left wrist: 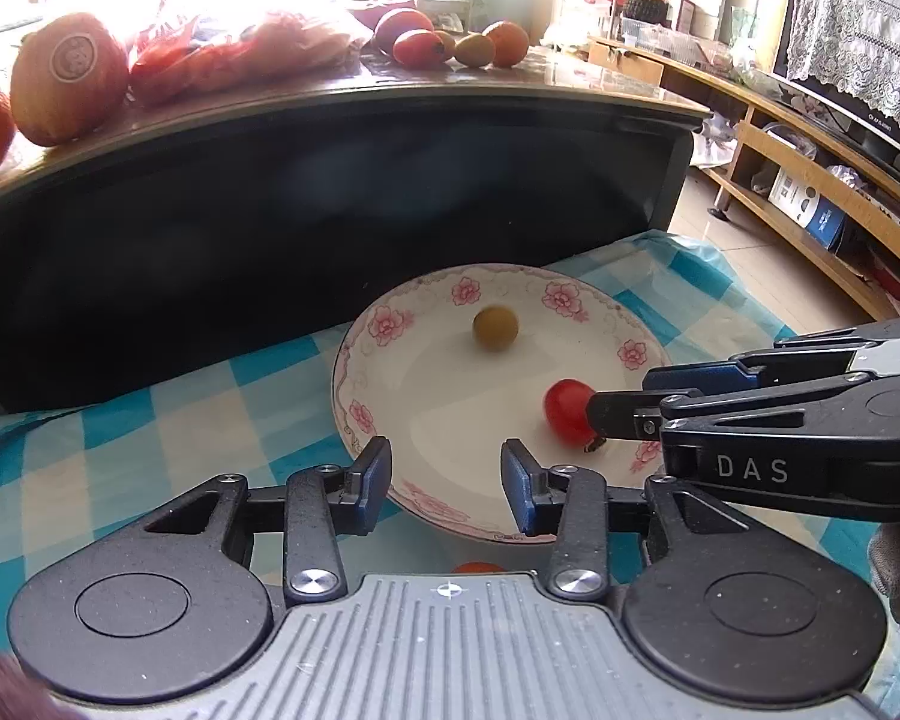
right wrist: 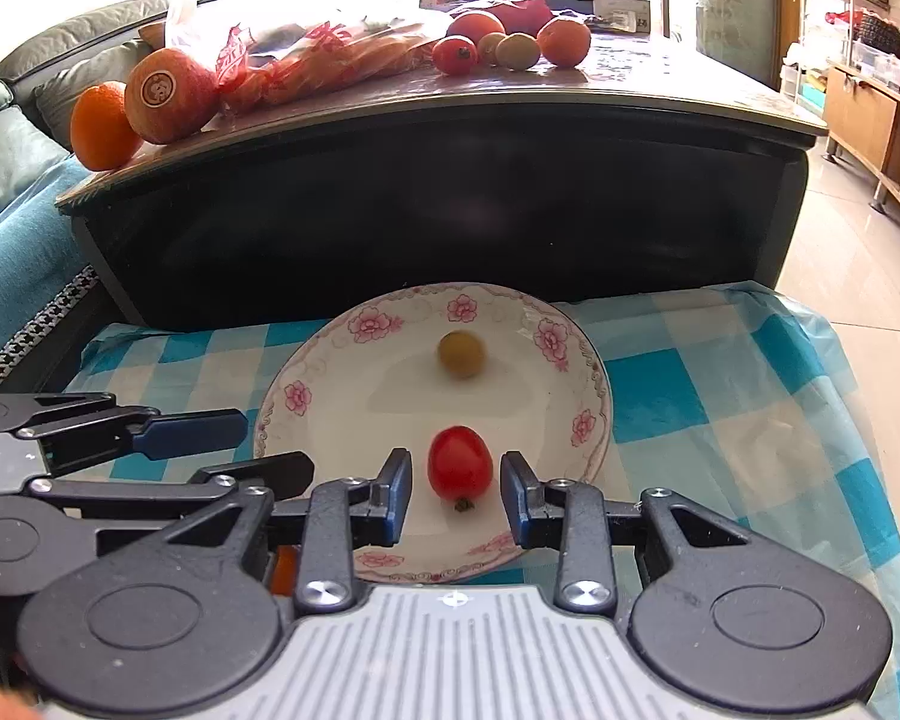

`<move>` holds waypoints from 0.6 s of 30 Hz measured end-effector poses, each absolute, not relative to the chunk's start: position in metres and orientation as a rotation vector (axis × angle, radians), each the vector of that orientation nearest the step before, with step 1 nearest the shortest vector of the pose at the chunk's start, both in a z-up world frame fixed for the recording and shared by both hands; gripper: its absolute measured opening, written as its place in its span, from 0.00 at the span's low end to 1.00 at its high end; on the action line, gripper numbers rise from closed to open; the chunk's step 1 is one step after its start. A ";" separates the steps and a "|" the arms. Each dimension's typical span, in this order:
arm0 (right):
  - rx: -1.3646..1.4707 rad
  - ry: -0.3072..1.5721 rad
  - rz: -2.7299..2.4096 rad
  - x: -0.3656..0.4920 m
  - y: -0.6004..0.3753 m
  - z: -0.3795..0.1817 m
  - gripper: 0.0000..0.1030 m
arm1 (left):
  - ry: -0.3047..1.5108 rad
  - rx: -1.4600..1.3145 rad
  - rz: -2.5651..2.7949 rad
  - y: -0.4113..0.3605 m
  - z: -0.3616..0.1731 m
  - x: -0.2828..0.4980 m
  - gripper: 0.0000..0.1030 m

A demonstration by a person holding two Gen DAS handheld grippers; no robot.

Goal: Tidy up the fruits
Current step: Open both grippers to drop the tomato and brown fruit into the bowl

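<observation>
A white plate with pink flowers (left wrist: 361, 417) (right wrist: 297, 397) lies on the blue-checked cloth. On it rest a small yellow-green fruit (left wrist: 495, 329) (right wrist: 462, 354) and a red cherry tomato (left wrist: 566, 411) (right wrist: 459, 463). My right gripper (right wrist: 456, 491) is open, with the tomato lying between its fingers and a small gap on each side. In the left wrist view the right gripper (left wrist: 618, 399) reaches in from the right. My left gripper (left wrist: 445, 483) (right wrist: 276, 445) is open and holds nothing, hovering over the plate's near-left rim.
Behind the plate stands a dark low table (right wrist: 450, 192) carrying oranges (right wrist: 101, 127), a stickered apple (right wrist: 171, 95), a red plastic bag and a cluster of small fruits (right wrist: 510, 45). An orange-red fruit (left wrist: 477, 567) peeks from under my left gripper. Wooden shelving (left wrist: 810, 180) runs along the right.
</observation>
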State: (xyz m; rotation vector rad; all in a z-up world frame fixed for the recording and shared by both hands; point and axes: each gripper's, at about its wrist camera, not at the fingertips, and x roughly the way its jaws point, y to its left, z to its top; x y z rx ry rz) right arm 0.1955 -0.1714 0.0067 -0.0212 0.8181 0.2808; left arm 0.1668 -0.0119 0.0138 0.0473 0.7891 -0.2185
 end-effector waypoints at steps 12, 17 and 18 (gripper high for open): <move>-0.007 0.826 0.249 0.167 -0.177 0.013 0.35 | 0.766 0.037 -0.226 -0.009 0.028 0.146 0.52; -0.010 0.843 0.248 0.152 -0.174 0.011 0.35 | 0.777 0.031 -0.229 -0.008 0.028 0.133 0.54; -0.010 0.848 0.245 0.150 -0.174 0.010 0.35 | 0.781 0.030 -0.230 -0.007 0.027 0.131 0.54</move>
